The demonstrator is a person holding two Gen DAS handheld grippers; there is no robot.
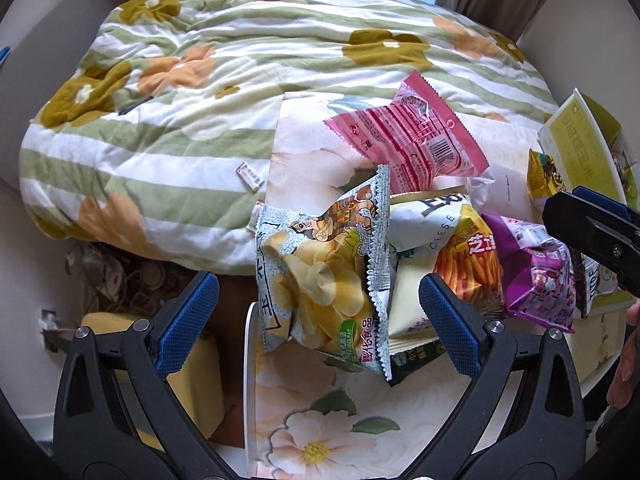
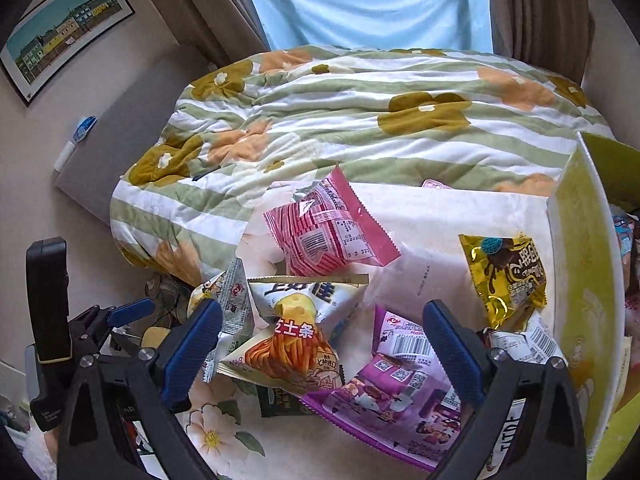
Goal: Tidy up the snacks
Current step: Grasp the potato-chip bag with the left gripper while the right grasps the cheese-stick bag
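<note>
A pile of snack bags lies on a floral-topped table (image 1: 312, 432). My left gripper (image 1: 320, 312) is open, its blue pads on either side of a silver chip bag (image 1: 320, 280) without touching it. Behind lie a pink bag (image 1: 408, 140), a white-orange cheese-stick bag (image 1: 460, 248) and a purple bag (image 1: 536, 276). My right gripper (image 2: 324, 344) is open above the cheese-stick bag (image 2: 288, 336) and purple bag (image 2: 400, 384). The pink bag (image 2: 328, 232) and a gold chocolate bag (image 2: 508, 276) lie further back. The right gripper also shows in the left wrist view (image 1: 592, 232).
A yellow-green cardboard box (image 2: 580, 280) stands open at the table's right edge; it also shows in the left wrist view (image 1: 576, 148). A rumpled green-striped floral quilt (image 1: 200, 100) covers the bed behind the table. A dark snack packet (image 2: 280, 400) lies under the pile. Curtains and a window are at the back.
</note>
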